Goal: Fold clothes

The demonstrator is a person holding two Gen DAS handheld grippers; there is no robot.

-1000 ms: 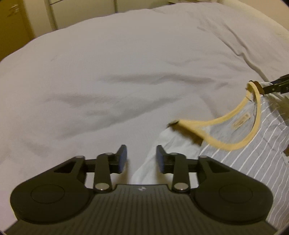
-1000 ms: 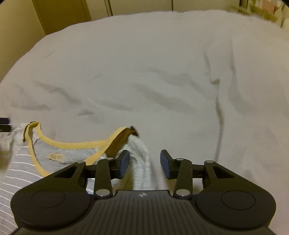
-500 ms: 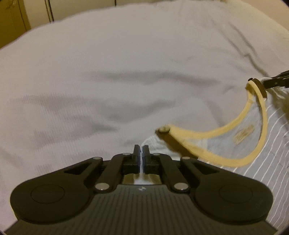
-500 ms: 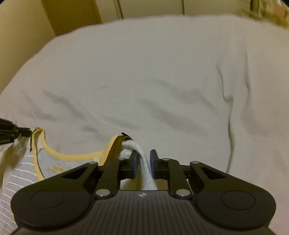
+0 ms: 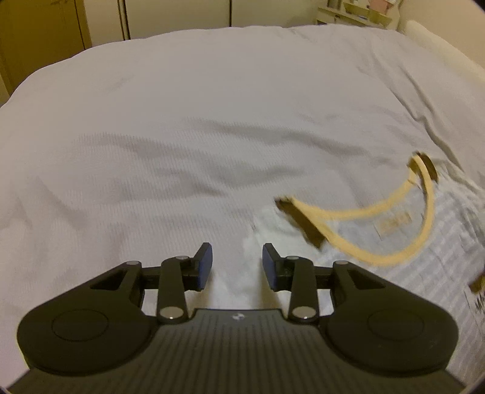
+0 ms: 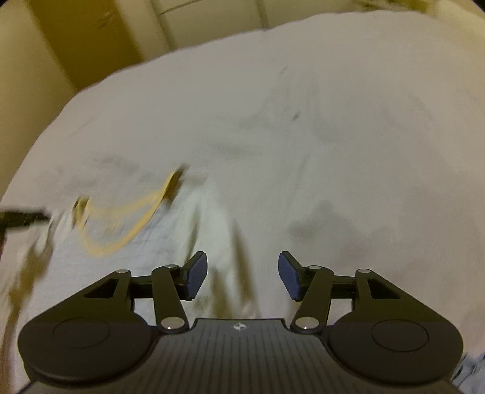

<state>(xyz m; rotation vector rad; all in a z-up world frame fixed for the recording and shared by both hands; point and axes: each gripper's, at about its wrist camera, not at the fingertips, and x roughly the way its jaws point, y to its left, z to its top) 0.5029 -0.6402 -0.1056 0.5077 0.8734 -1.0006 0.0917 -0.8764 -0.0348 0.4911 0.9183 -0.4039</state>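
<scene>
Both grippers are let go right now, nothing between the fingers on either one. The left gripper [image 5: 237,262] has its jaws spread apart, blue pads facing each other, hovering over the near part of the bed [image 5: 182,127]. The right gripper [image 6: 243,274] is spread even wider, also holding nothing.

The shirt [image 5: 424,242] is lying on the bed, to the right of the left gripper in the left wrist view. It's a light grey one with thin white stripes and a yellow collar [image 5: 376,212] that makes a loop, open towards the far side. There's a small tag [image 5: 394,225] inside the neck, too blurry to read. A white bit of the shirt's shoulder reaches over to just in front of the left gripper's right finger, but I can't tell if it's touching.

From the right wrist view the same shirt [image 6: 127,260] sits to the left and near, with the yellow collar [image 6: 121,224] on the left side of the frame. That whole view is smeared with motion blur so details are mush. A bunched white fold of cloth runs from the collar area down towards the gap between the right gripper's fingers. At the far left edge there's a dark tip poking in, which looks like the left gripper [image 6: 21,218] seen from the side.

The bed cover is pale and wrinkled. Cupboard doors [image 5: 175,15] stand behind the far edge of the bed.
</scene>
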